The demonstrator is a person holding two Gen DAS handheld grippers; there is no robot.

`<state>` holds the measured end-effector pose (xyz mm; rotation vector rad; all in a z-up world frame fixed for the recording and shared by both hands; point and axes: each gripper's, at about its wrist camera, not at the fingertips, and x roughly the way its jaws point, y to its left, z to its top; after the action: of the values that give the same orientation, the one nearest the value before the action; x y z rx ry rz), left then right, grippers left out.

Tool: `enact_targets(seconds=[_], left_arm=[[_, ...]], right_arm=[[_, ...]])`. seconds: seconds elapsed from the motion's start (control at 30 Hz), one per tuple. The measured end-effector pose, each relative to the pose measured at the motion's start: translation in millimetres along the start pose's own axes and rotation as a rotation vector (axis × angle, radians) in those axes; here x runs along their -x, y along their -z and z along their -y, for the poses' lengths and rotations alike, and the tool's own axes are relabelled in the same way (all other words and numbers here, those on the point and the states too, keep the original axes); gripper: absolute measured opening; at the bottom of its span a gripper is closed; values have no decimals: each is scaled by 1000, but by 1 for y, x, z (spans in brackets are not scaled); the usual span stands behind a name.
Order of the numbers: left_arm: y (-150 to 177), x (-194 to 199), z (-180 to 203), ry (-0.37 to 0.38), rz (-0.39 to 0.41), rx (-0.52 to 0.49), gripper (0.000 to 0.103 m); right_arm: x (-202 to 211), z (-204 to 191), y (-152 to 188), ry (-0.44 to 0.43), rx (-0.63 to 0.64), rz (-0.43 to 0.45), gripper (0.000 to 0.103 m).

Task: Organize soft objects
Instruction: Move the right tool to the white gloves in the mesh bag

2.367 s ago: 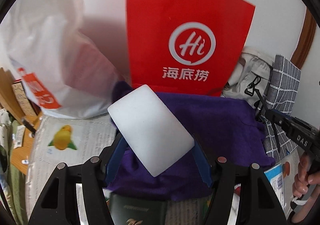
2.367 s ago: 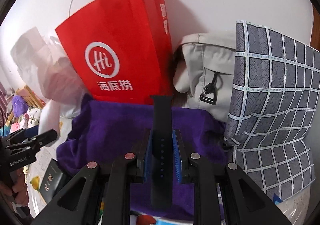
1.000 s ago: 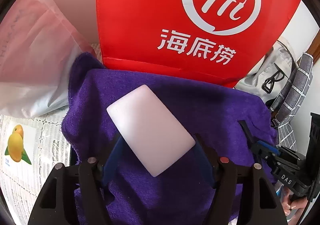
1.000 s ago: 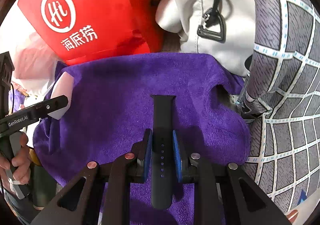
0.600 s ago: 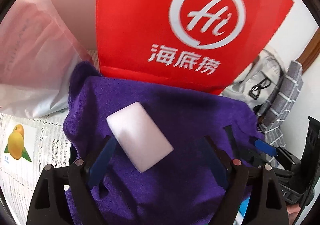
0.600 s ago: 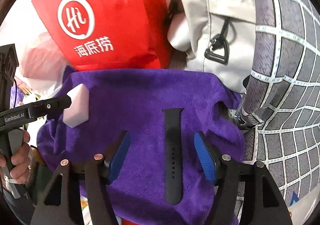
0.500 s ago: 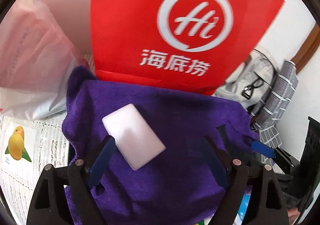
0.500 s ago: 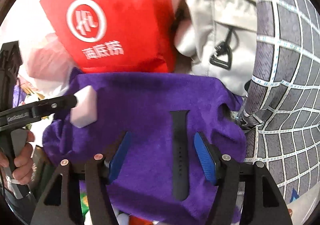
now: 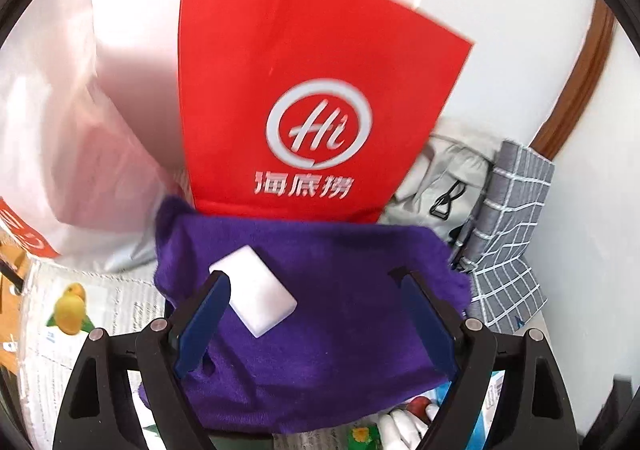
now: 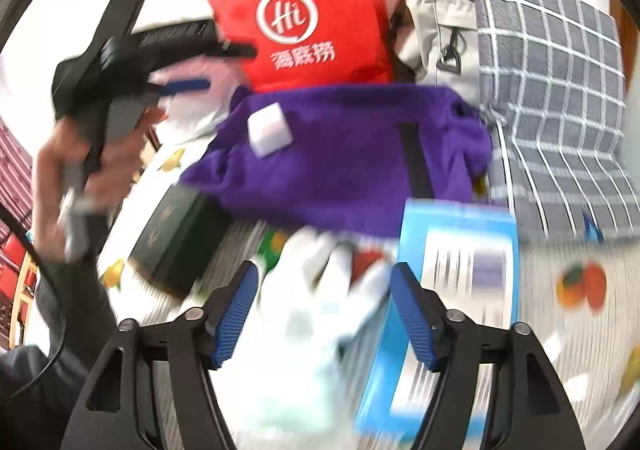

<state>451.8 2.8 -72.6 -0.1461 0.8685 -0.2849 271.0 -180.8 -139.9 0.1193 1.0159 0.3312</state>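
The red paper bag [image 9: 320, 98] reads "Hi" above 3 Chinese characters. Left gripper [image 9: 316, 314] fingers wide, white sponge [image 9: 256, 294] loose by the left finger. Right gripper [image 10: 320, 314], just opened wide, frames a white glove [image 10: 304, 290]; black strap [image 10: 416, 158] lies beyond on the purple towel [image 10: 344, 170].

A table under a white fruit-printed cloth [image 10: 560, 330] carries a rumpled purple towel [image 9: 340, 330], a dark green box [image 10: 176, 238], a blue carton [image 10: 460, 290] and a white glove [image 10: 304, 310]. A red paper bag [image 9: 304, 90] stands behind the towel.

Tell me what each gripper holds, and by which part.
Nothing: left gripper open above the white sponge; right gripper open over a white glove.
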Motion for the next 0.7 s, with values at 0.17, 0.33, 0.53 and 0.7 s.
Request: enact_targets(seconds=[0.17,0.33,0.53,0.7], left_arm=[[0,23,16,24,27,-40,87],[4,48,31,38,61,-86,87],[9,67,46,25,84,-133,87],[10,75,51,61,84,-155,87]], right_arm=[[16,-16,46,48,6,-30,77],[6,-27,75,33,-15,-62,78],[-15,-37,84,87,14,-75,78],[-35,-40,87,150,26,-104,78]])
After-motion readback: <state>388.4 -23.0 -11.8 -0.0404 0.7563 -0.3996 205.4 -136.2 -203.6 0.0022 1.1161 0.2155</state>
